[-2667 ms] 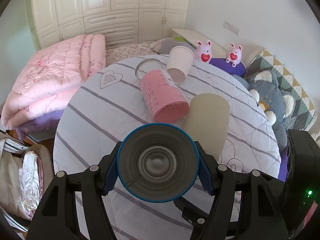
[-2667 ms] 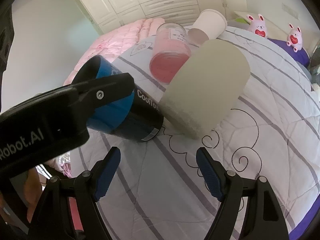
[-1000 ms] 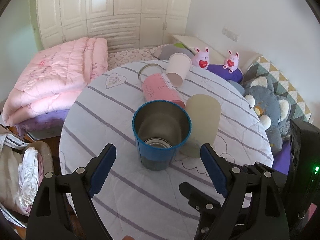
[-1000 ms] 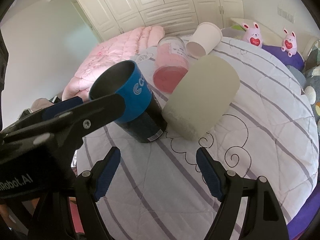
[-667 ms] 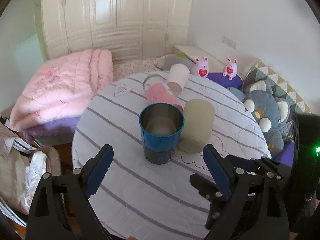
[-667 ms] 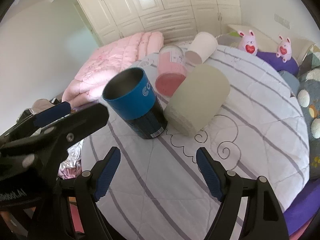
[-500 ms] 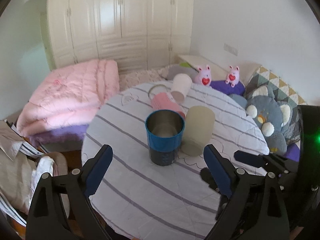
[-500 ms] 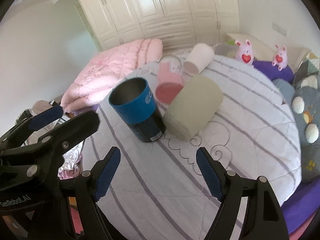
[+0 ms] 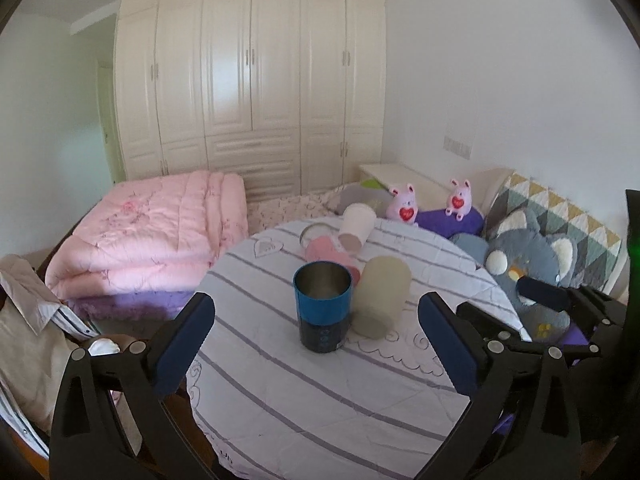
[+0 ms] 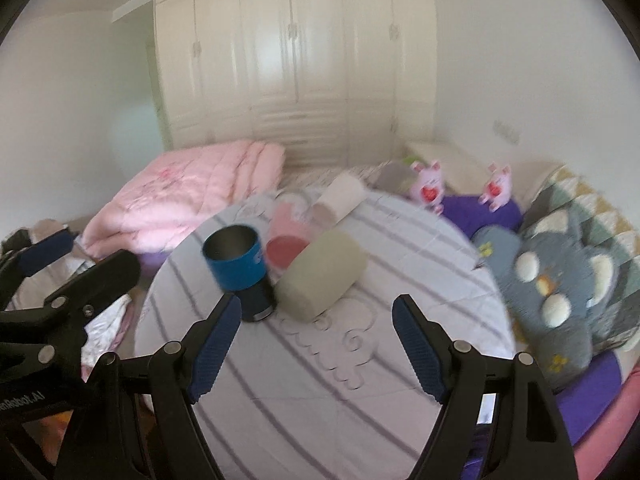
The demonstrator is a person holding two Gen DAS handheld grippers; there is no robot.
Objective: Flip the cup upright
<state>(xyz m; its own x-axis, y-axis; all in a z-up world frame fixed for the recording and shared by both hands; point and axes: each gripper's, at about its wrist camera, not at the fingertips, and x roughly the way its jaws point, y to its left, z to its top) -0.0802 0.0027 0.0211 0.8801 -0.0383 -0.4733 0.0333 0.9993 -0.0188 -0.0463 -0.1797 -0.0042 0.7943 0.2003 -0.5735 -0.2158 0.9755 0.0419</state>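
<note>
Fingers of left gripper point(image 9: 316, 344) spread wide, holding nothing, well back from the blue steel tumbler with a dark lower band point(image 9: 322, 307); same for right gripper point(image 10: 316, 344), also wide apart and empty. Tumbler already upright, mouth up, near the middle of the round table under a white quilted cloth with grey stripes point(image 9: 280, 392). Probably rigid metal, smooth and a little slippery, not fragile, moderate weight; best taken across the blue upper wall with pads on opposite sides, not at the thin rim. Soft cloth below, so perhaps a bit unsteady if pushed. Just beside it on the right, maybe touching, a beige frosted cup lying on its side point(image 9: 380, 300), closed base toward the camera; likely the next one to turn, light and probably plastic, easy to roll away. Behind these, a pink cylindrical cup lying down point(image 9: 326, 254) and a white paper cup on its side point(image 9: 356, 226), close together. Tumbler partly in the way for a reach to the pink one. Farther out: folded pink quilt point(image 9: 152, 236), two small pink rabbit toys point(image 9: 404, 209), grey plush animal point(image 9: 532, 264), white wardrobe point(image 9: 252, 80).
</note>
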